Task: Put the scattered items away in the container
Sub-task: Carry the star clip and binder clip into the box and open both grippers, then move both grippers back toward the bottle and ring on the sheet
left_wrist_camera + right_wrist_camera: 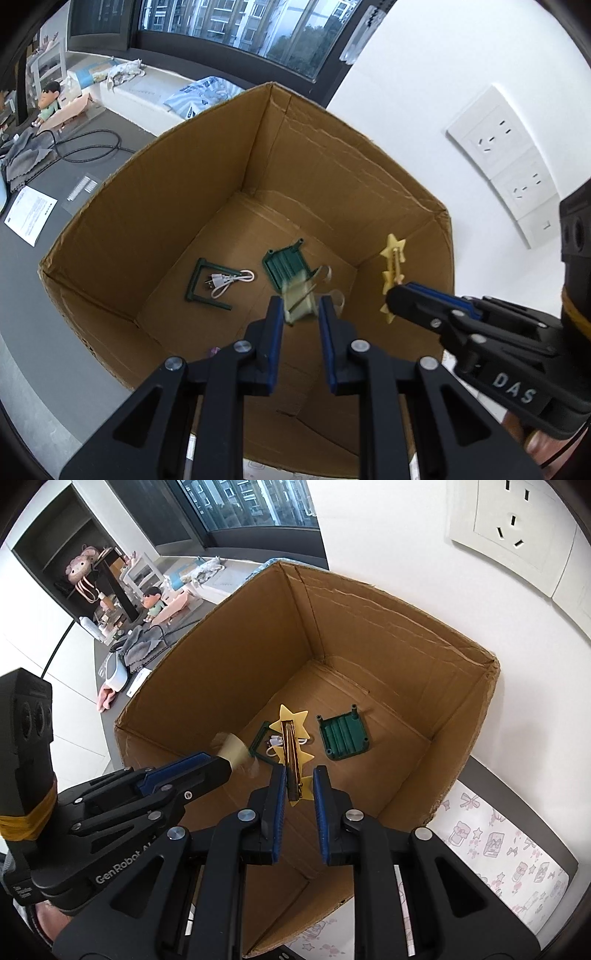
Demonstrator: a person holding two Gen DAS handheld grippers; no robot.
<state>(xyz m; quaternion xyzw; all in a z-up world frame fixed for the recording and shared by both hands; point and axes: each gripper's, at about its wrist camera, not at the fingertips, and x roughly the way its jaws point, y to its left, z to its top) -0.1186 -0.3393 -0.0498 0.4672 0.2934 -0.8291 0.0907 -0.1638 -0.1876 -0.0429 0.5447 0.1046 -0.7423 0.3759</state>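
Cardboard box [229, 657] below; star clip [291, 760] lengthwise (forward-pointing)

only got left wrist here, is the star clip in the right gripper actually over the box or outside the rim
Observer: Over it. In the right wrist view the star clip hangs inside the cardboard box rim, lined up above the white cable on the floor.
Operator: is it sitting straight in the gripper
Observer: Its metal bar runs lengthwise between the fingers of the right gripper, nearer the pad on the left of that picture.
Operator: anything on the wall side of the box
Observer: A white sheet printed with pink bows and stars lies beside that wall.
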